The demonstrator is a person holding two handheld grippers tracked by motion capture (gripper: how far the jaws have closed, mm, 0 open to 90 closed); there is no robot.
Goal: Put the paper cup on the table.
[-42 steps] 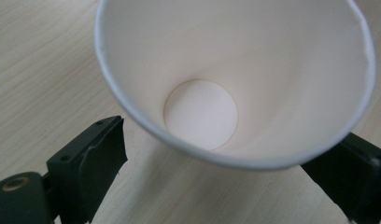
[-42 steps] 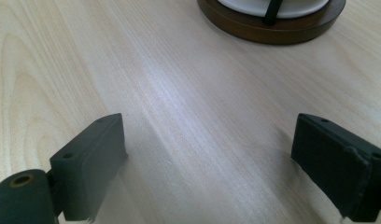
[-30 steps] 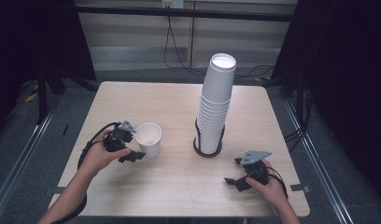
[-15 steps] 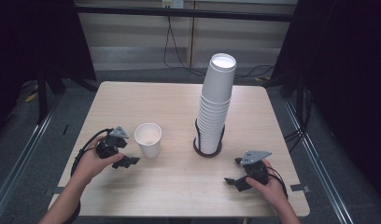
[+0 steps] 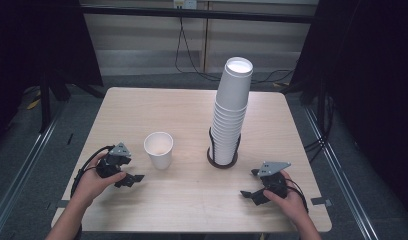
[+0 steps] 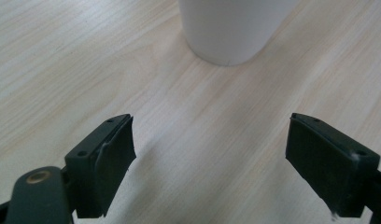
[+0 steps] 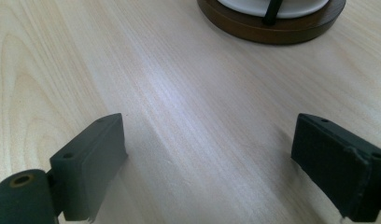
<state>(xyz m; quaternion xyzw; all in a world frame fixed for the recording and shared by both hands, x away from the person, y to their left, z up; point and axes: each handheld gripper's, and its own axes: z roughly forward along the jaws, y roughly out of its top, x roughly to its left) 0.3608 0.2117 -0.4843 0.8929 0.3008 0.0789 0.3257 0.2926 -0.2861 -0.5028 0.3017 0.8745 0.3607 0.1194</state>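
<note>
Left tongs with jaws spread wide, nothing between them, low over the pale wood tabletop; base of a white cup stands just ahead, untouched.

Single paper cup upright on table, left of cup stack in its holder. Left gripper near cup's front-left; right gripper front-right of holder, apart.

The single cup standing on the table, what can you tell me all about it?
The cup is white and looks like paper, wider at its round rim than at its base. It stands upright, mouth up, and looks empty inside. It sits alone on the wooden table, left of the tall stack. Nothing touches it but the table. The left gripper lies nearby with open jaws, apart from it.
</note>
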